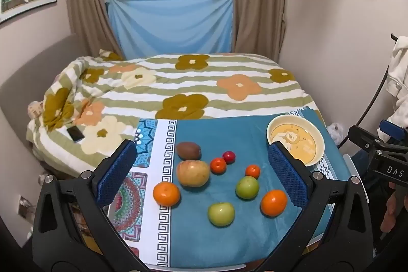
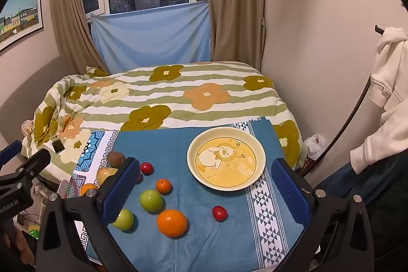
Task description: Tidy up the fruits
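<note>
A plush blue cloth (image 1: 229, 139) with a white Greek-key band covers the tabletop at the foot of a bed with a floral quilt (image 1: 178, 83). From the left lie a glossy orange (image 1: 166, 193), with a fuzzy brown kiwi (image 1: 188, 150) and a big yellow-red apple (image 1: 193, 173) at its one o'clock. Next come a small tangerine (image 1: 218, 165) and a tiny red plum (image 1: 229, 157), then two smooth green apples (image 1: 220, 213) (image 1: 247, 187), another small tangerine (image 1: 252, 171) and a second orange (image 1: 273, 202). A second red plum (image 2: 219, 212) sits alone at four o'clock from that orange. At the cloth's two o'clock corner rests a round cream bowl (image 2: 257, 144) with a cartoon print, nothing in it.

The left gripper (image 1: 201, 175) tilts downward over the fruit, its blue textured fingers (image 1: 116, 172) spread wide, gripping nothing. The right gripper (image 2: 204, 188) angles down likewise, fingers (image 2: 290, 190) wide apart around bowl and fruit, touching neither.
</note>
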`<state>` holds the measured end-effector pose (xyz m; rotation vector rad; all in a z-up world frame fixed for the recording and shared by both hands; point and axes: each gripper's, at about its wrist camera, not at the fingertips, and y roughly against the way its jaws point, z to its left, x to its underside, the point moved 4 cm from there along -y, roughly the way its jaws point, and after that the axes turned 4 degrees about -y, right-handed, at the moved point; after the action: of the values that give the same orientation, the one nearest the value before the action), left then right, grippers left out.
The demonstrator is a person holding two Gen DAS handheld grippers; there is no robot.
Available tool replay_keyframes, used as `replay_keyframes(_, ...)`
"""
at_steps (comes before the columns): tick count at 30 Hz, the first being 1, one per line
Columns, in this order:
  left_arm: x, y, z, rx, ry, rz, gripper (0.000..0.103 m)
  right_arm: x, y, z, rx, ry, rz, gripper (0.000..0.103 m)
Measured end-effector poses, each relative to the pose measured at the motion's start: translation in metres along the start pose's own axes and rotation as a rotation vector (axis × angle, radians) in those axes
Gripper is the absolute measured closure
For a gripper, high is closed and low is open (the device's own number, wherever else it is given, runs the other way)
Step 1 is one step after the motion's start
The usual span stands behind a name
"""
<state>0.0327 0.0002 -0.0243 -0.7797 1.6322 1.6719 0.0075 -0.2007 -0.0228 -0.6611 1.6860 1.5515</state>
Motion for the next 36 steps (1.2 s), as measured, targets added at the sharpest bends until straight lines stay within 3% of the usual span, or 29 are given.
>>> replay_keyframes(36,0.001,0.011,0.001,-0.032,0.005,-0.017,0.000,0.005,0.002,0.001,-0.008,-0.010,0.009,0.000)
